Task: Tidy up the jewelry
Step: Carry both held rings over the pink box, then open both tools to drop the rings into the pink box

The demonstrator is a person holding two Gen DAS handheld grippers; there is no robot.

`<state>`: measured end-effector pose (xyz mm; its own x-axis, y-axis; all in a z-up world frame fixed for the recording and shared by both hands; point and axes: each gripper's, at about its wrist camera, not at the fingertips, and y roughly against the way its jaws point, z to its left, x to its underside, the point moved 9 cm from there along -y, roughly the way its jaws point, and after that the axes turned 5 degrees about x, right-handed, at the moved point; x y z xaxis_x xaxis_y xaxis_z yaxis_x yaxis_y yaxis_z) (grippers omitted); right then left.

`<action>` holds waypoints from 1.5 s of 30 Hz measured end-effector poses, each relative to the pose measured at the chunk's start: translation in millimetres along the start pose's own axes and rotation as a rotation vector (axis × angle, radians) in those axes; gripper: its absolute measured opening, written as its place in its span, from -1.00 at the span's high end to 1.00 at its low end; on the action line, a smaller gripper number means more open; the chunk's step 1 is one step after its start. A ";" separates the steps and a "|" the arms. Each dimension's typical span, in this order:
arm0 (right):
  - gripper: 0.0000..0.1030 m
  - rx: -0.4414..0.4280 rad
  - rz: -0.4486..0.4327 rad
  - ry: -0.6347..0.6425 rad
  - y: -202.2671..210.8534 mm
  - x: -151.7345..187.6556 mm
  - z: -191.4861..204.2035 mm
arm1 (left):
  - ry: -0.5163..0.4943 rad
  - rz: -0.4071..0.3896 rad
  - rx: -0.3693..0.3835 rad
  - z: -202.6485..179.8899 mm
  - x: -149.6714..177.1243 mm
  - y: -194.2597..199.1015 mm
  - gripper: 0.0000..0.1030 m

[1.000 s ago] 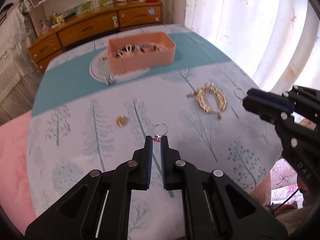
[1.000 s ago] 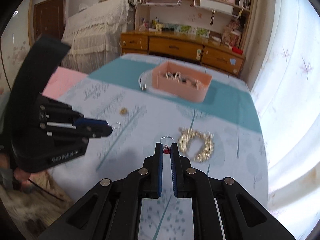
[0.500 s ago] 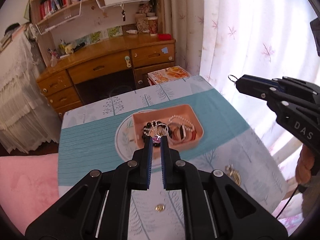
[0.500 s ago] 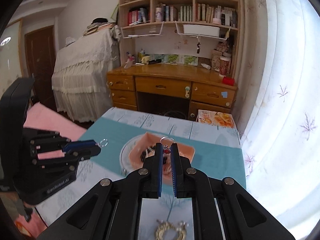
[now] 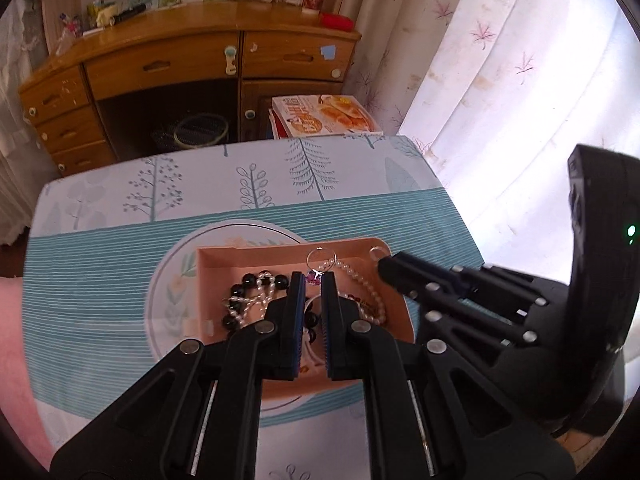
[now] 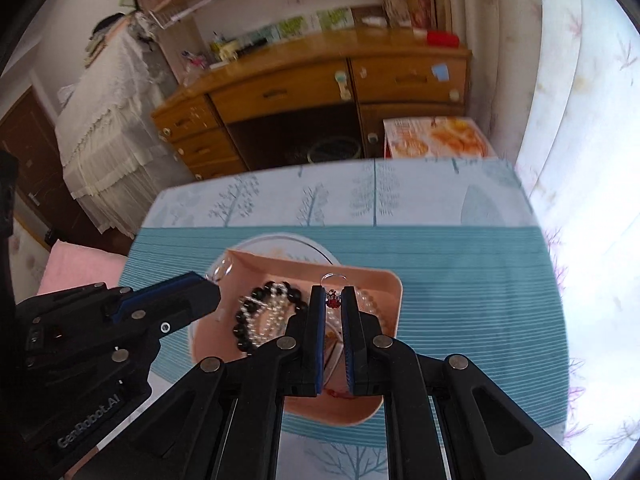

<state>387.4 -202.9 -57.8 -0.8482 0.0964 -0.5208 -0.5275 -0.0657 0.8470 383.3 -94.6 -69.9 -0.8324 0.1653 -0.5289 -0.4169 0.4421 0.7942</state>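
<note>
A pink jewelry box (image 5: 280, 249) sits on a round plate (image 5: 172, 268) on the table; it also shows in the right wrist view (image 6: 384, 280). It holds a black bead bracelet (image 5: 244, 282) and pearl strands (image 5: 364, 284). My left gripper (image 5: 314, 278) is shut on a silver ring with a purple stone (image 5: 320, 258), held over the box. My right gripper (image 6: 333, 294) is shut on a silver ring with a red stone (image 6: 334, 280), also over the box. The right gripper shows in the left wrist view (image 5: 386, 266), the left gripper in the right wrist view (image 6: 214, 290).
The table has a teal and white tree-print cloth (image 5: 100, 280). Beyond its far edge stand a wooden desk (image 5: 192, 60) and a stack of magazines (image 5: 324, 116). A curtain (image 5: 500, 80) hangs at the right. A pink cushion (image 5: 12, 340) lies at the left.
Both grippers have moved forward and down with their rings, from high above the table to just over the pink box. The two grippers are now closer together.
</note>
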 end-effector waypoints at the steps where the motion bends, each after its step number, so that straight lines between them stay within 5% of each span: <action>1: 0.85 -0.004 0.021 -0.010 -13.0 6.7 -2.7 | 0.006 0.006 0.003 -0.4 1.4 -8.0 0.89; 9: 0.83 -0.065 0.108 -0.091 -73.5 31.5 -15.1 | 0.044 0.036 0.026 3.3 7.4 -51.5 0.89; 21: 0.83 -0.048 0.028 -0.128 -40.2 39.3 -45.9 | -0.011 0.061 -0.003 -13.8 14.6 -63.5 0.88; 29: 0.82 -0.050 0.006 -0.137 -7.8 54.5 -60.3 | -0.031 0.055 -0.050 -10.0 21.3 -29.7 0.87; 41: 0.82 -0.071 -0.042 -0.060 73.4 91.6 -61.2 | -0.158 0.004 -0.077 -34.0 55.1 71.3 0.85; 44: 0.75 -0.058 -0.061 0.014 98.9 105.9 -55.0 | -0.180 -0.017 -0.078 -42.4 63.6 95.2 0.50; 45: 0.66 -0.051 -0.069 0.044 108.3 112.0 -51.8 | -0.184 -0.026 -0.077 -45.4 64.6 101.2 0.25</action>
<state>232.8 -250.7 -29.9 -0.8104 0.0583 -0.5830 -0.5857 -0.1112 0.8029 270.8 -79.3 -10.1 -0.7430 0.3160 -0.5900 -0.4704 0.3805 0.7962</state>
